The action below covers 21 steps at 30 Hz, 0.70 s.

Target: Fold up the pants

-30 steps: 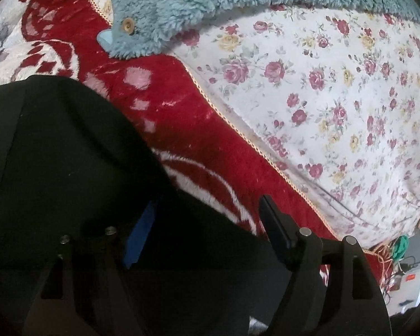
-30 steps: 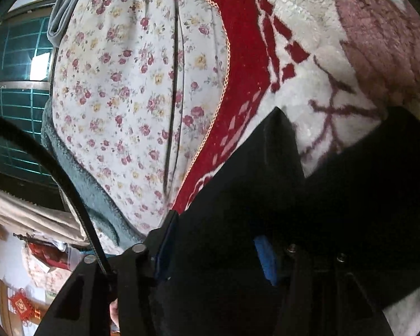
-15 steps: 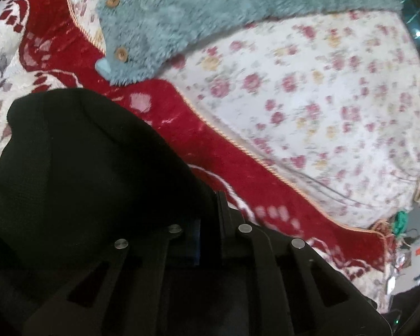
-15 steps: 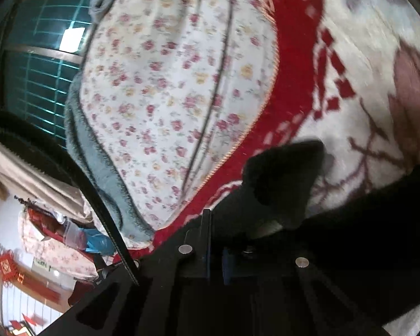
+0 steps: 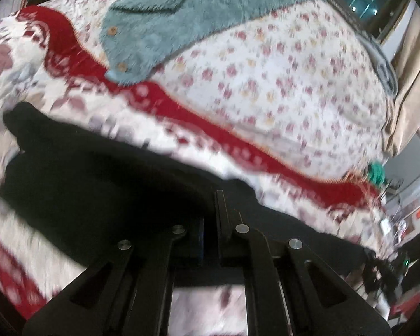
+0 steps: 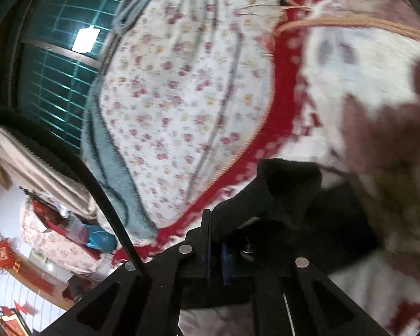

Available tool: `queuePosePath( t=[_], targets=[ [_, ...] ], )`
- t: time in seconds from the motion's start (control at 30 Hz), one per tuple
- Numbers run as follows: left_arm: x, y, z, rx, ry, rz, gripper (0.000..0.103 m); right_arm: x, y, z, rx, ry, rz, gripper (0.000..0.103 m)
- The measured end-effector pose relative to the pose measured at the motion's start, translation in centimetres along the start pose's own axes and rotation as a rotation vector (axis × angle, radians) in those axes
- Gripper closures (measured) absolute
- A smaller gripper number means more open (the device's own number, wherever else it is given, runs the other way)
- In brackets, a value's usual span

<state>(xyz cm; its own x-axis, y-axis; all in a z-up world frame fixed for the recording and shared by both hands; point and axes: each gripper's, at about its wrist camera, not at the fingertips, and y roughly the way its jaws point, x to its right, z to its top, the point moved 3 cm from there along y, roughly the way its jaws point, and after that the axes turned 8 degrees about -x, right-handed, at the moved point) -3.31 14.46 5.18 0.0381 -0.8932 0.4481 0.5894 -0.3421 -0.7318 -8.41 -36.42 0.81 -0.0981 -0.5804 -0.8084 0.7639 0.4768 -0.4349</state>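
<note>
Left tongs [image 5: 210,218]: clamped on black pants [image 5: 98,184].
Right tongs [image 6: 214,240]: clamped on pants' edge.
Pants: on bed [image 5: 266,89].

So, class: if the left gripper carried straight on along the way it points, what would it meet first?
Most likely the black pants that its shut jaws already pinch, and past that fold the red-and-white blanket. The picture is blurred, so depth is uncertain.

blanket [image 5: 70,56]: red and white, patterned
quilt [image 5: 294,84]: floral, beside blanket
fleece [image 5: 198,8]: teal, buttoned, on quilt
window [image 6: 50,64]: green grille
</note>
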Motion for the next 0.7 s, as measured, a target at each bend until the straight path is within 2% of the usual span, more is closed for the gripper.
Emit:
queuePosePath(
  t=[0.03,0.13,0.2,0.27,0.33,0.37,0.53,0.57,0.63,0.7],
  targets=[
    [-0.2,0.4,-0.7,-0.006,0.001,0.017,0.098,0.9,0.1,-0.2,-0.006,0.014,-0.021,0.098],
    [-0.6,2.6,-2.5,-0.044,0.001,0.077,0.098,2.9,1.4,-0.4,-0.03,0.004,-0.166,0.098],
    [-0.9,3.6,-3.3,-0.067,0.004,0.106,0.098,3.9,2.0,-0.6,-0.059,0.044,-0.209,0.098],
    [-0.9,3.4,-3.5,-0.059,0.007,0.103,0.098,4.0,1.8,-0.8,-0.074,0.048,-0.227,0.096],
    [-1.2,3.3,-3.3,-0.063,-0.006,0.088,0.098,3.0,0.5,-0.9,-0.072,0.01,-0.292,0.088],
    [-1.3,3.3,-3.1,-0.067,-0.013,0.082,0.098,2.4,-0.3,-0.9,-0.06,-0.016,-0.331,0.087],
    [-1.6,3.5,-3.0,-0.065,-0.029,0.08,0.098,-3.0,-5.0,-1.2,0.115,-0.261,-0.475,0.085],
    [-1.6,3.6,-3.1,-0.066,-0.031,0.084,0.098,-3.5,-5.2,-1.1,0.131,-0.298,-0.49,0.08],
    [-1.6,3.4,-3.2,-0.064,-0.035,0.082,0.098,-3.9,-4.8,-0.8,0.11,-0.328,-0.526,0.08],
    [-1.5,2.8,-3.2,-0.05,-0.022,0.073,0.098,-4.7,-4.7,-1.1,0.111,-0.348,-0.47,0.08]
  ],
)
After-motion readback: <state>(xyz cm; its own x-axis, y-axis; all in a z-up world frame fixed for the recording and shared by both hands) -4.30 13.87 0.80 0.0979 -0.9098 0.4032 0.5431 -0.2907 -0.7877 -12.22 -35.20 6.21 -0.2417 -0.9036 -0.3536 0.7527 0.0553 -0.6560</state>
